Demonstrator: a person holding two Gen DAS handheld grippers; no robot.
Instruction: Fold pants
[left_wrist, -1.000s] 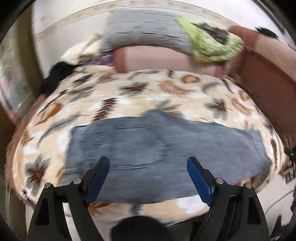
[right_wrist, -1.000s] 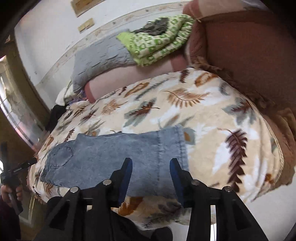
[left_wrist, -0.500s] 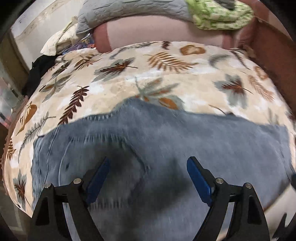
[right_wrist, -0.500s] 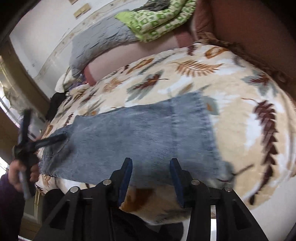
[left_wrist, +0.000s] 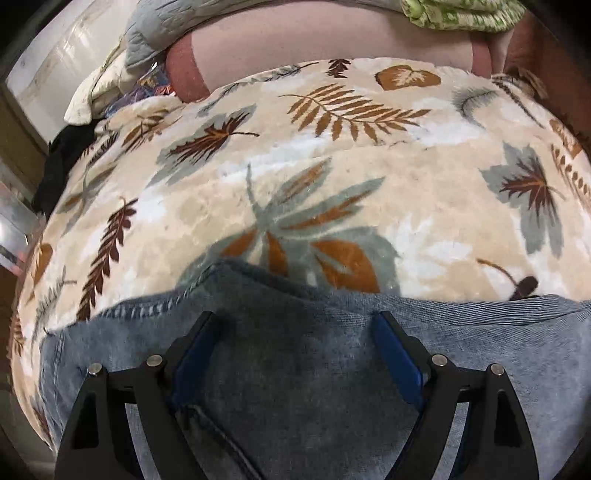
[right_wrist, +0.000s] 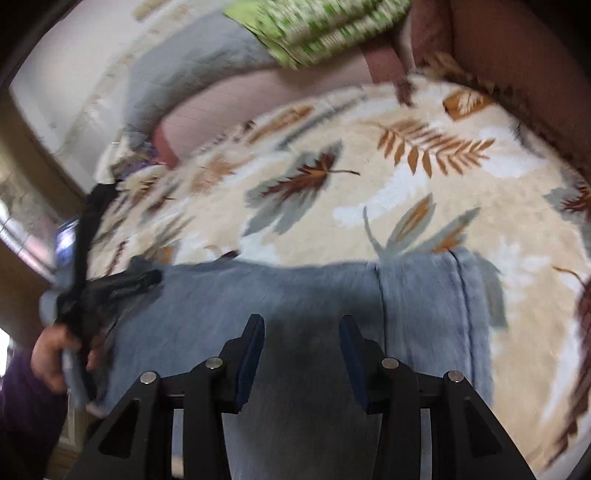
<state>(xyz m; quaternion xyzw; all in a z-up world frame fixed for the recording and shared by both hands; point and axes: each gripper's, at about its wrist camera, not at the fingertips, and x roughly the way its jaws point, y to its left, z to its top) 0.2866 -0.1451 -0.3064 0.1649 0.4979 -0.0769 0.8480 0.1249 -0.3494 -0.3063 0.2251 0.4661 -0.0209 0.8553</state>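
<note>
Blue denim pants (left_wrist: 314, 369) lie flat across the near edge of a bed with a leaf-print blanket (left_wrist: 332, 184). My left gripper (left_wrist: 295, 339) is open, low over the seat end of the pants near a stitched seam (left_wrist: 147, 314). My right gripper (right_wrist: 303, 339) is open, narrower, low over the leg part; the hem end (right_wrist: 436, 314) lies just to its right. The pants also show in the right wrist view (right_wrist: 258, 295), where the left gripper (right_wrist: 110, 284) and the hand holding it appear at the far left.
A pink bolster (left_wrist: 332, 40), grey quilt (left_wrist: 159, 22) and green patterned cloth (left_wrist: 461, 13) lie at the head of the bed. A brown padded side (right_wrist: 517, 74) runs along the right. A black garment (left_wrist: 59, 162) hangs at the left edge.
Both grippers have moved down and forward, close over the pants. The pants now fill the lower part of both views. Jaw openings are unchanged.
</note>
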